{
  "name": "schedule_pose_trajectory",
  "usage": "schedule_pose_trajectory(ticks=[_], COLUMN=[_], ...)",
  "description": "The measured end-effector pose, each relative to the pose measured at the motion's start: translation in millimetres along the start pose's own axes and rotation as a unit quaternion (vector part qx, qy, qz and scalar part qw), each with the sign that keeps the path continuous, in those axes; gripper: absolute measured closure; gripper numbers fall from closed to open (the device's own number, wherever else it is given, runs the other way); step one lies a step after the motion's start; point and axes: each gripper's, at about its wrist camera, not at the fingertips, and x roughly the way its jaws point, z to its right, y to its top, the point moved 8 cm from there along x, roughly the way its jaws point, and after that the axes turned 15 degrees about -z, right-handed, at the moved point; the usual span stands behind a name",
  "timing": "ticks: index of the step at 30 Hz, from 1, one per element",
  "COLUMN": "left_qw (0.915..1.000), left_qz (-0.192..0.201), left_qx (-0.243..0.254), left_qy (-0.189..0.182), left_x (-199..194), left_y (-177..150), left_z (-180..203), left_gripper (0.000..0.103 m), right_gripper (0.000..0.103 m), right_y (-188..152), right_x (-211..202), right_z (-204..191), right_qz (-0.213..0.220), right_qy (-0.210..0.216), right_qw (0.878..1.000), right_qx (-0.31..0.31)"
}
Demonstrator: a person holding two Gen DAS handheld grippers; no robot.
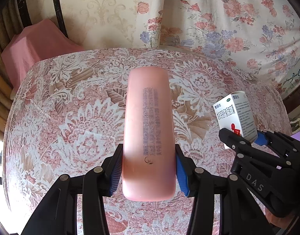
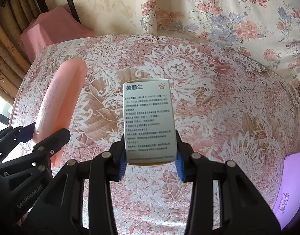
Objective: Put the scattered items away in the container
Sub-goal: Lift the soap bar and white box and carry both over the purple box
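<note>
Left gripper (image 1: 149, 168) jaws pinch pink case (image 1: 149, 133), long axis up-frame; right gripper (image 2: 150, 154) jaws pinch medicine box (image 2: 148, 121); purple container (image 2: 292, 192) lower right, nearer right hand.

I have both grippers angled steeply down, side by side. My left gripper (image 1: 149, 168) is clamped on a pink case (image 1: 149, 129), blue pads (image 1: 115, 172) pressing its two long sides near the lower end, the case sticking out forward between the fingers. My right gripper (image 2: 150, 156) is clamped on a white medicine box (image 2: 149, 121), pads (image 2: 122, 161) on both narrow sides at its lower end, the box standing out along the fingers. In the left view my right gripper (image 1: 245, 137) sits just to the right, tilted inward. In the right view my left gripper (image 2: 42, 135) sits low at the left, black linkage visible.
</note>
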Motion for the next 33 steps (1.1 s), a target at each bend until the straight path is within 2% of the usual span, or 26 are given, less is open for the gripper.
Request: schedule_pose_trajectory(ticks=[14, 33], left_qw=[0.9998, 0.9977], left_qz=[0.007, 0.014], left_qx=[0.016, 0.065], left_qy=[-0.003, -0.009], left_x=[-11.4, -24.1], left_y=[0.9, -6.5], left_z=[27.2, 97.9], left_gripper=[0.055, 0.055], right_gripper=[0.06, 0.06], right_y=[-8.3, -37.8], right_x=[-12.0, -37.9], right_z=[19.3, 94.9], right_qz=[0.009, 0.018], right_qy=[0.002, -0.001], right_qw=[1.0, 0.997], right_qx=[0.014, 0.08])
